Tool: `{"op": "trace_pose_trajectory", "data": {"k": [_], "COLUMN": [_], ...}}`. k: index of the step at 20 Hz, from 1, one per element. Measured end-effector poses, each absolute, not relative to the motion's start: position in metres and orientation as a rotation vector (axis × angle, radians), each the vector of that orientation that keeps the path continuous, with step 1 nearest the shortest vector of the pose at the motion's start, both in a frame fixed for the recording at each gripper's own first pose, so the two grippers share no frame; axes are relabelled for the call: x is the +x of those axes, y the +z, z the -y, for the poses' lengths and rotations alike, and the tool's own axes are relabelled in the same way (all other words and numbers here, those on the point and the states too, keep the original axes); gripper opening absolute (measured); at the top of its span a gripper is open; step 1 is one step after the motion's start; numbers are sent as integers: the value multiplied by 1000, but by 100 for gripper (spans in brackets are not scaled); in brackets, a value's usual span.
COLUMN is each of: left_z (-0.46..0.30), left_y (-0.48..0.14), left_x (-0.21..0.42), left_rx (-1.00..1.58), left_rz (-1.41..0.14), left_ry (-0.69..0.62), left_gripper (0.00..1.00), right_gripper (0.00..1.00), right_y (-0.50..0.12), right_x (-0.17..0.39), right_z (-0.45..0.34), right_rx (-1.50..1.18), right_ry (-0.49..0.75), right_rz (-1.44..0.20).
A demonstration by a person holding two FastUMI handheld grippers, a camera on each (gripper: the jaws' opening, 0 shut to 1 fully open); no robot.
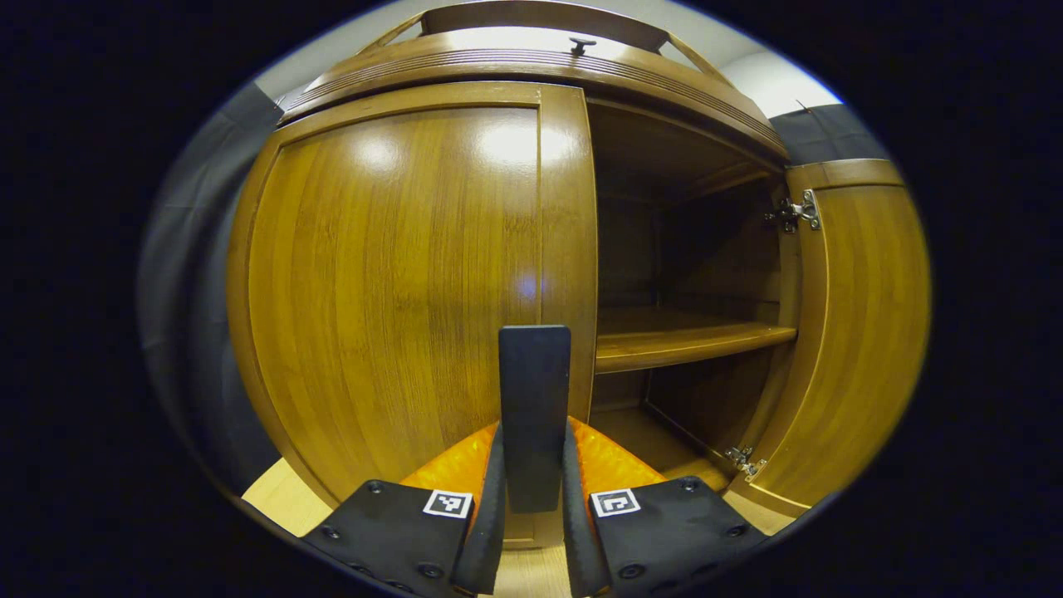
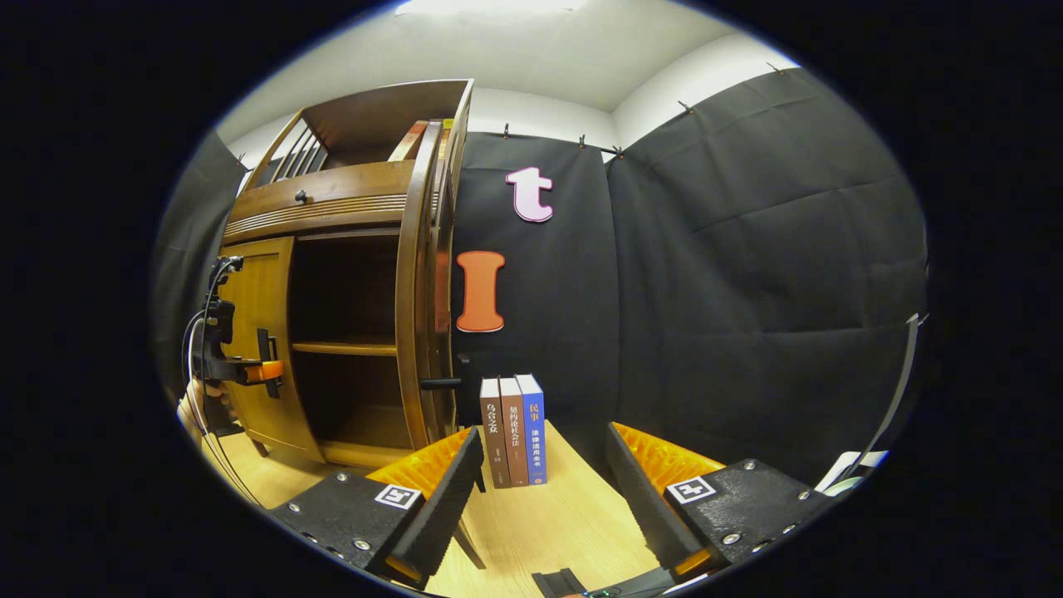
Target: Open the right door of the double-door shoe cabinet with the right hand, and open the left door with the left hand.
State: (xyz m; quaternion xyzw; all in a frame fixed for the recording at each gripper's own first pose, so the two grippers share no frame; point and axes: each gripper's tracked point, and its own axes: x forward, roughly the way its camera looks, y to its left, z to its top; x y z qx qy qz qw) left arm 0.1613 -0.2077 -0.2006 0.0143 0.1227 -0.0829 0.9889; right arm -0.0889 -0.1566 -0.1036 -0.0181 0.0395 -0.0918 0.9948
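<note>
I had my left gripper (image 1: 534, 477) clamped on the handle (image 1: 534, 415) of the closed left door (image 1: 390, 282), beside the open right door (image 1: 855, 324); a slow outward arc seemed best. My right gripper (image 2: 544, 490) hung open, well clear.

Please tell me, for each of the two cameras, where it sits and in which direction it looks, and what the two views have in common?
Left gripper view: rides on the left gripper, close before the cabinet's closed left door; its fingers grip the door's handle.
Right gripper view: rides on the right gripper, open, farther back over the table, facing the open right door, three books and the cloth wall; the left gripper and a hand show at the left.
Shared: the cabinet's shelf, both doors.
</note>
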Motion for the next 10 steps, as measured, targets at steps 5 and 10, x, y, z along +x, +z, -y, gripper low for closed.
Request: {"op": "trace_pose_trajectory", "data": {"k": [5,10], "left_z": [204,196], "left_y": [-196,-190], "left_x": [142,117], "left_rx": [26,25], "left_rz": [-227,-227], "left_ry": [-190,-241], "left_gripper": [33,31], "right_gripper": [100,92], "right_y": [-101,-96], "right_x": [-90,-92], "right_z": [151,140], "right_rx": [-29,-36], "right_ry": [-184,-178], "right_rz": [-82,-86]}}
